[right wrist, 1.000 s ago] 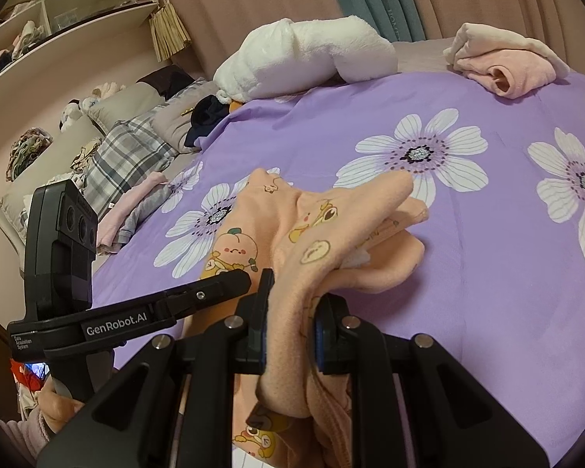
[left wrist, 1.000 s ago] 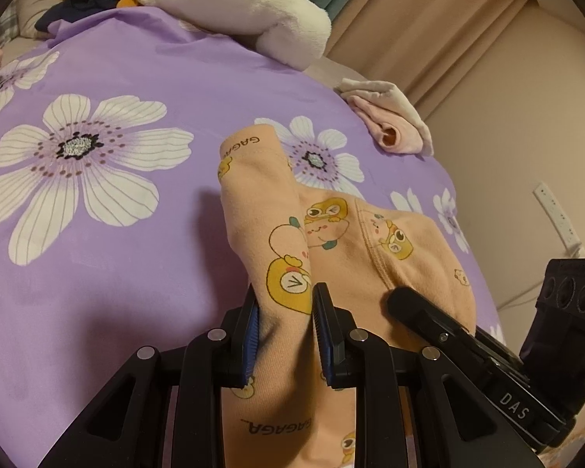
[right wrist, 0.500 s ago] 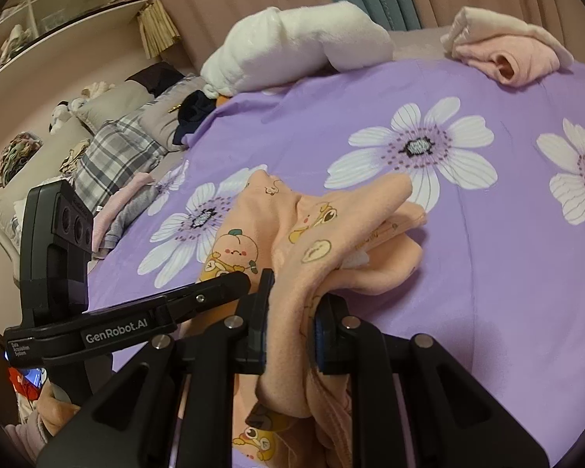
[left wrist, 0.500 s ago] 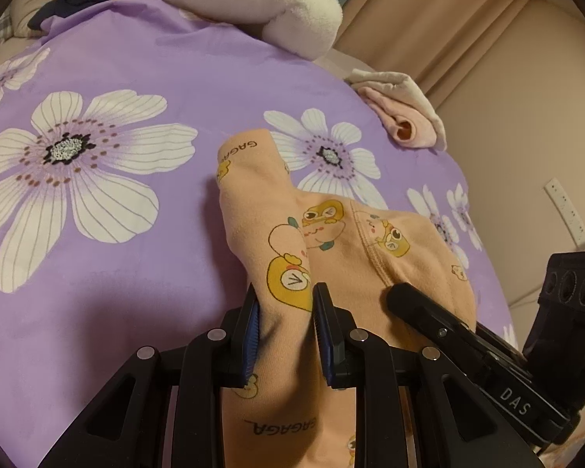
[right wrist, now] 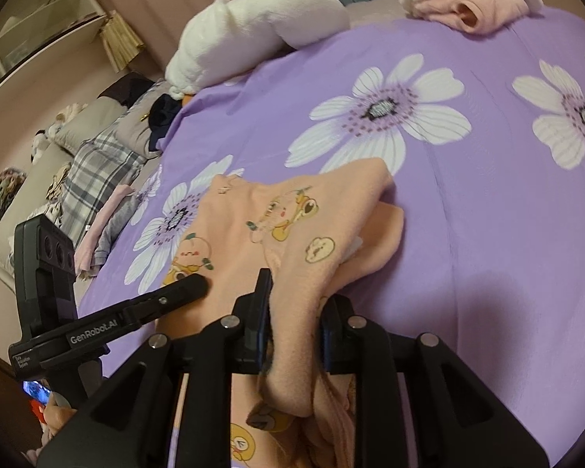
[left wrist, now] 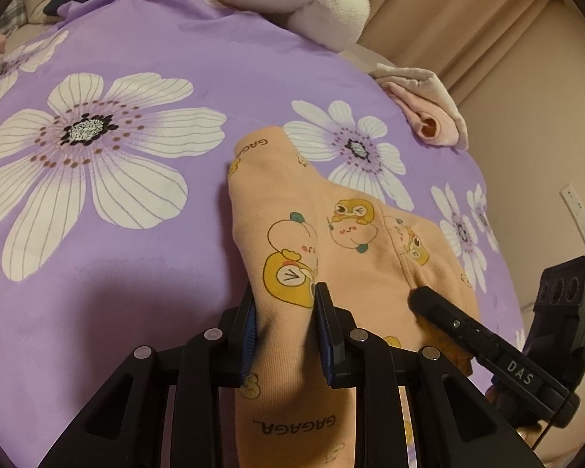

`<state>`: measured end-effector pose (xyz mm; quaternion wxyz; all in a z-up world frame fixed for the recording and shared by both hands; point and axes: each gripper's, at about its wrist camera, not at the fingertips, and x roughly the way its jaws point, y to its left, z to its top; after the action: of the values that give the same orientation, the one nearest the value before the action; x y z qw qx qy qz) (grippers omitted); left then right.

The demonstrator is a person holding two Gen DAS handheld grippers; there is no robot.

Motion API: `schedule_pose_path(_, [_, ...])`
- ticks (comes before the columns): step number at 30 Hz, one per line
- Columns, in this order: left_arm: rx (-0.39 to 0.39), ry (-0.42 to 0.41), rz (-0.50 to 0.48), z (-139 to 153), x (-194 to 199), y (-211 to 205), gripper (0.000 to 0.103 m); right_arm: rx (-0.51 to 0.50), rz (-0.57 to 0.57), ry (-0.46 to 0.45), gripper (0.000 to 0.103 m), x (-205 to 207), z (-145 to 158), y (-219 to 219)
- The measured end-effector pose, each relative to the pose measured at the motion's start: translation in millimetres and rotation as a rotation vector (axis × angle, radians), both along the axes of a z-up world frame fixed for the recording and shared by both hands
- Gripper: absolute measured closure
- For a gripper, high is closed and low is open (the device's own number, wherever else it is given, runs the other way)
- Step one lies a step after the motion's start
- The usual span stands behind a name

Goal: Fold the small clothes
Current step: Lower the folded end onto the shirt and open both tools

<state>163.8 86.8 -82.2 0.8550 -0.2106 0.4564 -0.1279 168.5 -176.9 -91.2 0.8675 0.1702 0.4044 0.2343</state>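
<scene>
A small peach garment point(left wrist: 323, 234) with cartoon prints lies partly lifted over the purple flowered bedspread point(left wrist: 97, 234). My left gripper point(left wrist: 284, 304) is shut on a fold of it. My right gripper point(right wrist: 294, 304) is shut on another fold of the same garment point(right wrist: 292, 234), which drapes forward over the bed. The right gripper's finger shows in the left wrist view point(left wrist: 448, 316), resting on the cloth. The left gripper's finger shows in the right wrist view point(right wrist: 167, 296).
A folded pink and cream garment point(left wrist: 429, 113) lies at the bed's far edge, also in the right wrist view point(right wrist: 472, 4). A white plush pillow point(right wrist: 253, 35) sits at the back. Plaid and grey clothes point(right wrist: 93, 183) lie on the left. A wall socket point(left wrist: 581, 214) is at the right.
Both grippers have moved forward and lower over the bed with the garment still held; the cloth's shape is nearly the same.
</scene>
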Motion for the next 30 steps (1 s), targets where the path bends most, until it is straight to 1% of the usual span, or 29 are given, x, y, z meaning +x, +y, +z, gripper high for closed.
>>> schedule_pose_path(5, [0.022,0.007,0.003,-1.3,-0.8,-0.6,0.079,0.015,-0.018,0.036,0.076,3.0,-7.5,-6.1])
schedule_pose_path(10, [0.043,0.022,0.011,-3.3,-1.2,-1.2,0.073,0.029,-0.039,0.075,0.07,4.5,-13.8,-12.2])
schedule_pose_path(11, [0.049,0.027,0.015,-3.5,-1.6,-0.8,0.069,0.03,-0.045,0.083,0.065,4.6,-14.9,-13.9])
schedule_pose_path(14, [0.067,0.035,0.029,-4.2,-3.3,1.2,0.058,0.033,-0.066,0.103,0.057,4.2,-18.0,-19.6])
schedule_pose_path(18, [0.091,0.039,0.044,-3.9,-7.7,4.4,0.049,0.038,-0.081,0.114,0.053,1.9,-19.8,-24.9])
schedule_pose_path(20, [0.114,0.035,0.044,-2.4,-10.7,4.2,0.047,0.038,-0.089,0.113,0.052,0.3,-19.3,-26.5])
schedule_pose_path(26, [0.178,0.006,0.039,6.6,-21.4,2.1,0.047,0.038,-0.112,0.095,0.05,-7.8,-15.1,-35.3])
schedule_pose_path(30, [0.224,-0.019,0.035,14.7,-30.4,-1.6,0.047,-0.008,-0.121,0.048,0.05,-15.6,-6.1,-34.7])
